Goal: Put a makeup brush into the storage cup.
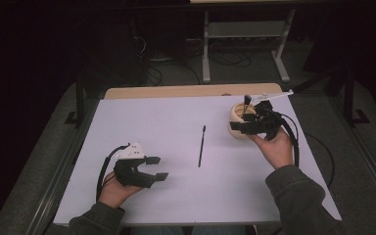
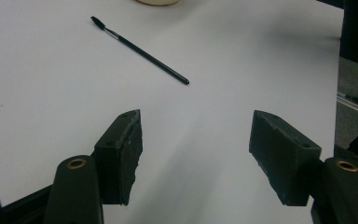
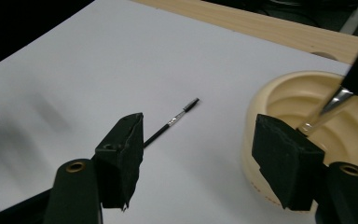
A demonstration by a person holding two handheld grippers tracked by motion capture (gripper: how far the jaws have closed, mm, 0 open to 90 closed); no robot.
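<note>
From the high view, my right gripper (image 1: 252, 123) hangs over the cream bowl (image 1: 237, 122) near the far right of the white surface (image 1: 166, 196), where one brush (image 1: 245, 104) leans upright inside it. A second, thin black brush (image 1: 201, 146) lies loose mid-surface, well apart from the bowl. My left gripper (image 1: 157, 168) waits low at the near left, jaws spread and holding nothing. The hazard I judge from here: the right gripper sits close against the bowl's rim, and a careless sweep toward the loose brush could knock the bowl or tip out the brush standing in it.

In the left gripper view, the jaws stand wide apart over bare surface, the loose brush (image 2: 140, 49) lying slantwise beyond them, bristles toward the far bowl's base (image 2: 157, 2). If I send this gripper in, the slim handle lies flat on a slick sheet; pads closing too high would skid over it or flick it away.

In the right gripper view, the jaws are spread too, pinching nothing. The right-hand jaw overlaps the bowl (image 3: 307, 112), though whether it touches I cannot tell; the leaning brush (image 3: 335, 100) crosses just above it. The loose brush (image 3: 170, 122) peeks out past the left-hand jaw. Closing now risks catching the bowl's wall instead of any brush, and dragging it across the surface.
</note>
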